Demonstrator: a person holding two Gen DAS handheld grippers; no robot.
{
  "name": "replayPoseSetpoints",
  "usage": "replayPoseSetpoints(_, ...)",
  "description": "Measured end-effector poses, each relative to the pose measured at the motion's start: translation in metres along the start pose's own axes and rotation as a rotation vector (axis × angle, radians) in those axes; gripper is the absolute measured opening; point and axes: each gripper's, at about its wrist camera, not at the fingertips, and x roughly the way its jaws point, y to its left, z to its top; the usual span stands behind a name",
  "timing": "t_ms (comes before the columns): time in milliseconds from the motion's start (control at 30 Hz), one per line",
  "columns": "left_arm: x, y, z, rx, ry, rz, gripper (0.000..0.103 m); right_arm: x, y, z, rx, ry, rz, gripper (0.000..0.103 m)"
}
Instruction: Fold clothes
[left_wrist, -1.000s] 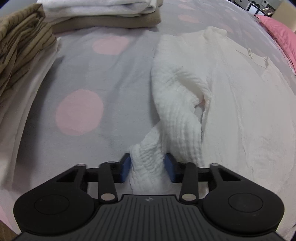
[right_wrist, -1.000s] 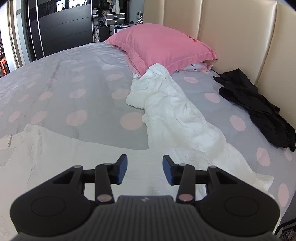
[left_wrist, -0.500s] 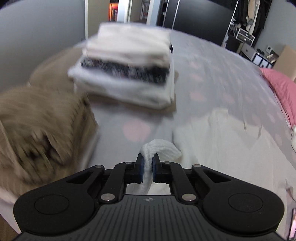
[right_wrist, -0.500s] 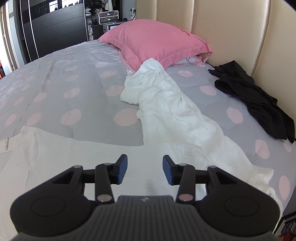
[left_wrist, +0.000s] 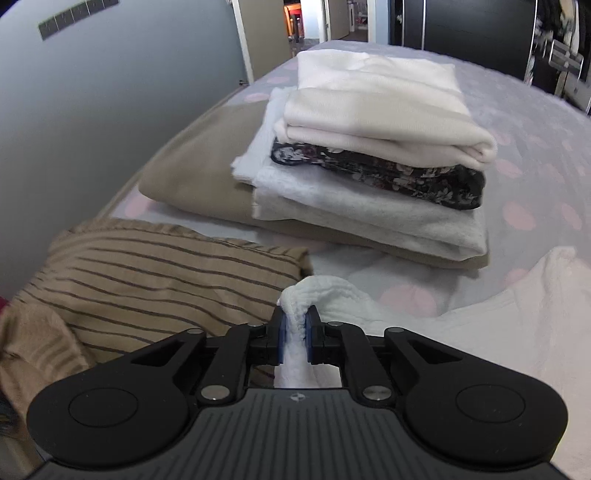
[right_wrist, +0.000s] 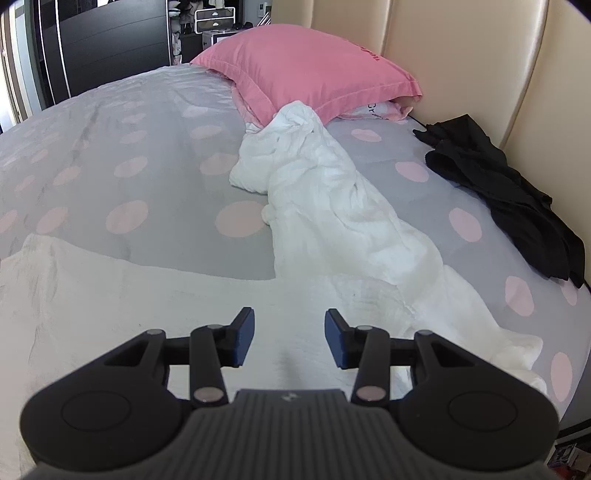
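Note:
A white crinkled garment (left_wrist: 524, 314) lies spread on the dotted bed, and one bunched sleeve end (left_wrist: 314, 293) is pinched between the blue pads of my left gripper (left_wrist: 294, 332), which is shut on it and lifted above the sheet. In the right wrist view the same white garment (right_wrist: 147, 295) covers the bed below my right gripper (right_wrist: 289, 338). That gripper hovers open, with nothing between its fingers. The garment's other sleeve (right_wrist: 332, 199) trails crumpled toward the pillow.
A stack of folded clothes (left_wrist: 369, 147) sits ahead of the left gripper, with a tan striped garment (left_wrist: 147, 280) at the left. A pink pillow (right_wrist: 310, 70) and a black garment (right_wrist: 509, 195) lie near the beige headboard (right_wrist: 480, 55). A grey wall (left_wrist: 92, 92) borders the bed's left side.
My left gripper closed on the white sleeve, lifted it, and swung its view from the flat garment toward the folded stack. The right gripper stayed open and drifted slightly.

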Motion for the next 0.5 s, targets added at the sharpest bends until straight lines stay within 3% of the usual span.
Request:
replayPoseSetpoints(167, -0.015, -0.009, -0.016, 0.048, -0.093, -0.054, 0.032, 0.000, 0.010, -0.002, -0.044, 0.003, 0.031, 0.046)
replayPoseSetpoints(233, -0.028, -0.017, -0.024, 0.075, -0.132, -0.073, 0.045, 0.000, 0.015, -0.002, -0.063, 0.004, 0.045, 0.046)
replayPoseSetpoints(267, -0.034, -0.021, -0.027, 0.089, -0.151, -0.082, 0.045, -0.003, 0.019, -0.004, -0.084, 0.003, 0.056, 0.046)
replayPoseSetpoints(500, -0.052, -0.052, -0.083, 0.162, -0.034, -0.253, 0.045, -0.022, 0.049, -0.026, -0.221, 0.016, 0.161, 0.046)
